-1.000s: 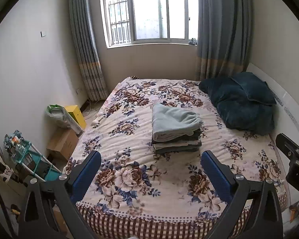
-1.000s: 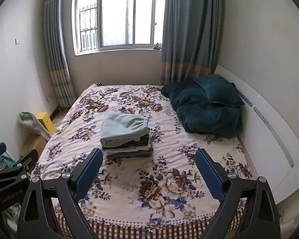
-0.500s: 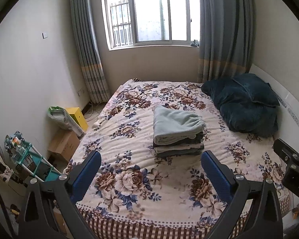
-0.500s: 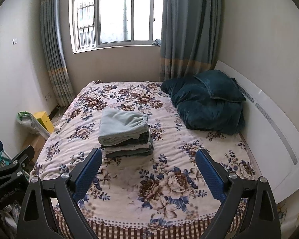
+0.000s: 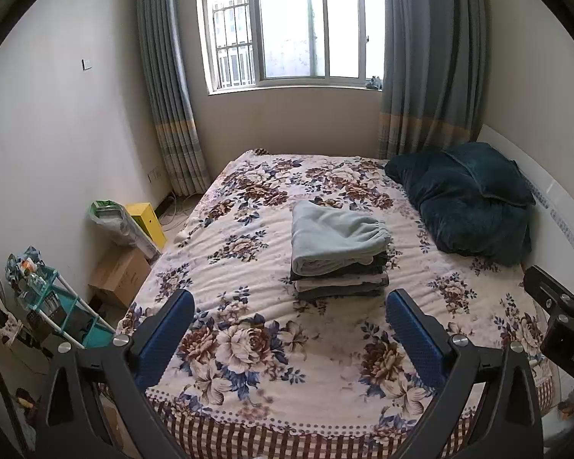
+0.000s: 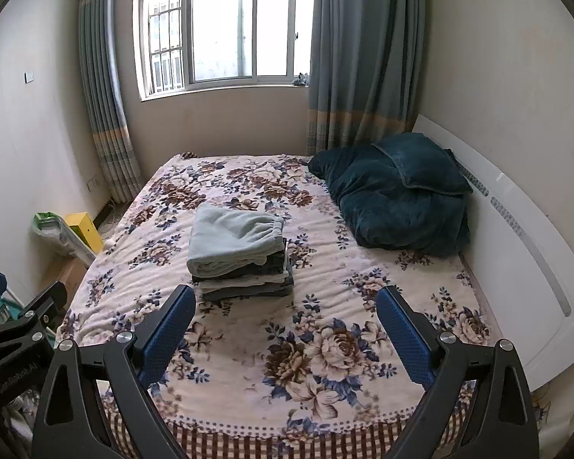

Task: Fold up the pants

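Pants (image 5: 335,231) in pale green fleece lie folded on top of a short stack of folded clothes (image 5: 340,281), which sits on the flowered bedspread (image 5: 248,348) about the middle of the bed. At roughly two o'clock from the stack a dark teal blanket (image 5: 467,206) is heaped against the white headboard (image 6: 524,237); at twelve o'clock stands the window (image 5: 291,26) between striped curtains.

Both tools hang over the foot of the bed, well short of the stack. The left gripper (image 5: 289,315) has its blue pads spread wide with nothing between them, and the right gripper (image 6: 285,311) is spread just as wide and just as empty.

Off the bed at about nine o'clock, the left wrist view takes in a cardboard box (image 5: 120,275) on the floor, flaps closed so its contents cannot be told, a yellow box (image 5: 147,220) and a plastic bag (image 5: 111,223) against the wall, and a teal rack (image 5: 53,306) crowded with small items too blurred to name. The right wrist view cuts most of that away and shows the long headboard instead.
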